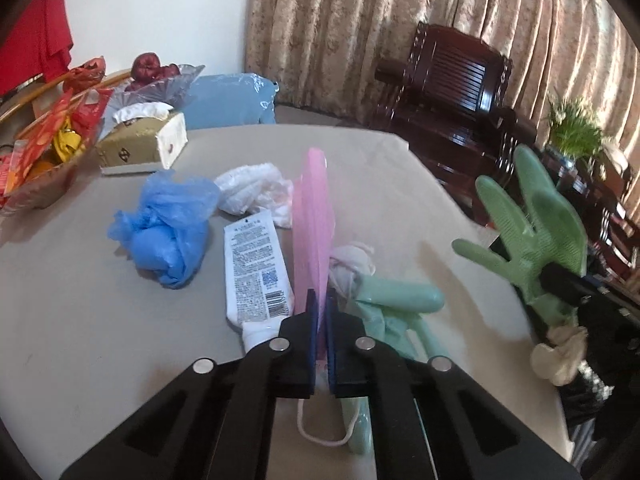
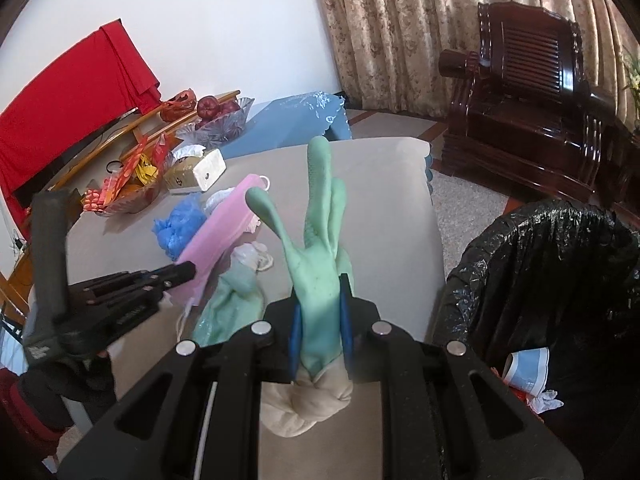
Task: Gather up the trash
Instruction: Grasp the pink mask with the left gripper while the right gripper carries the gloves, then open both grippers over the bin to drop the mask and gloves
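Two claws are gripping trash at once. My left claw (image 1: 320,312) is pinching the lower edge of a pink face mask (image 1: 310,216), jaws nearly closed on it, so the mask is standing up edge-on ahead of the fingers; it is pleated and pale pink, with its white ear loop (image 1: 320,436) dangling below the claw. My right claw (image 2: 322,320) is clamping a green rubber glove (image 2: 320,240) around the palm, jaws narrowed on it; the glove is mint green with a textured surface, its fingers pointing up and away from the claw, and its cream-coloured cuff (image 2: 308,404) is bunching out beneath the jaws.

Just right of my left claw, a second green glove (image 1: 392,300) is lying crumpled on the beige worktop (image 1: 80,320), touching a small white wad. Just left of that claw a white tube (image 1: 256,272) is lying flat, with a crumpled blue plastic bag (image 1: 168,228) and white tissue (image 1: 252,192) farther ahead-left. To the right of my right claw, beside the worktop, a bin lined with a black bag (image 2: 552,280) is standing open, with scraps inside.
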{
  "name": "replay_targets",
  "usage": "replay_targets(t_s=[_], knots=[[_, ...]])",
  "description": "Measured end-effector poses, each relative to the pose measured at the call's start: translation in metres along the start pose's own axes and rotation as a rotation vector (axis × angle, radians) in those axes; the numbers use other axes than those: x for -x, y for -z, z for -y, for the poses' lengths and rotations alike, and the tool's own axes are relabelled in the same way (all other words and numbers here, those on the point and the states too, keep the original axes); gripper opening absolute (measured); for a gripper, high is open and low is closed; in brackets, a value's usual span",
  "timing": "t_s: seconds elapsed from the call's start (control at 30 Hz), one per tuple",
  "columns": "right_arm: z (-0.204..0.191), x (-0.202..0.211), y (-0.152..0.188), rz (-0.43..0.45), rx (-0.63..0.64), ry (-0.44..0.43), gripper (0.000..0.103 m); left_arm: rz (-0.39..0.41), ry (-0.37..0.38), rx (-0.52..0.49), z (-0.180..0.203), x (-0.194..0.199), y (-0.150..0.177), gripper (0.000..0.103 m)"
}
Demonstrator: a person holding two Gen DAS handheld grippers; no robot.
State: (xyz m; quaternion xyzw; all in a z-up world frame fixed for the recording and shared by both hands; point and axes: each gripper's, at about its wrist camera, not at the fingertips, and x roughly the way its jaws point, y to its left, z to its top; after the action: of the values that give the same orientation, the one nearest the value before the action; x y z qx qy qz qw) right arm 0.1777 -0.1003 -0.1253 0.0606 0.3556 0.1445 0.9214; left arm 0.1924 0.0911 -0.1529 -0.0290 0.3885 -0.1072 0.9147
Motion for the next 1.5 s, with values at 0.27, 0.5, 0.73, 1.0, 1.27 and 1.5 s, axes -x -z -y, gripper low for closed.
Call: replay_targets(t_s=[0.27, 0.5, 0.73, 1.0, 1.27, 1.5], knots=[[-0.003, 0.020, -0.007, 0.046, 0.008, 0.002, 0.015, 0.084, 0.024, -0.013, 0.009, 0.049, -0.014, 0.003], [0.005, 0.050, -0.011, 0.094, 0.009, 0.022, 0.015, 0.129, 0.093, -0.021, 0.037, 0.077, -0.020, 0.002], [0.034, 0.084, -0.009, 0.136, -0.033, 0.085, 0.015, 0.146, 0.154, -0.086, 0.083, 0.079, -0.024, 0.001], [0.083, 0.120, 0.005, 0.165, -0.085, 0.200, 0.015, 0.144, 0.248, -0.160, 0.150, 0.063, -0.029, 0.001], [0.138, 0.144, 0.023, 0.165, -0.131, 0.312, 0.015, 0.120, 0.343, -0.235, 0.230, 0.035, -0.033, 0.001], [0.179, 0.140, 0.045, 0.125, -0.192, 0.408, 0.030, 0.015, 0.417, -0.248, 0.270, -0.002, -0.029, 0.031]])
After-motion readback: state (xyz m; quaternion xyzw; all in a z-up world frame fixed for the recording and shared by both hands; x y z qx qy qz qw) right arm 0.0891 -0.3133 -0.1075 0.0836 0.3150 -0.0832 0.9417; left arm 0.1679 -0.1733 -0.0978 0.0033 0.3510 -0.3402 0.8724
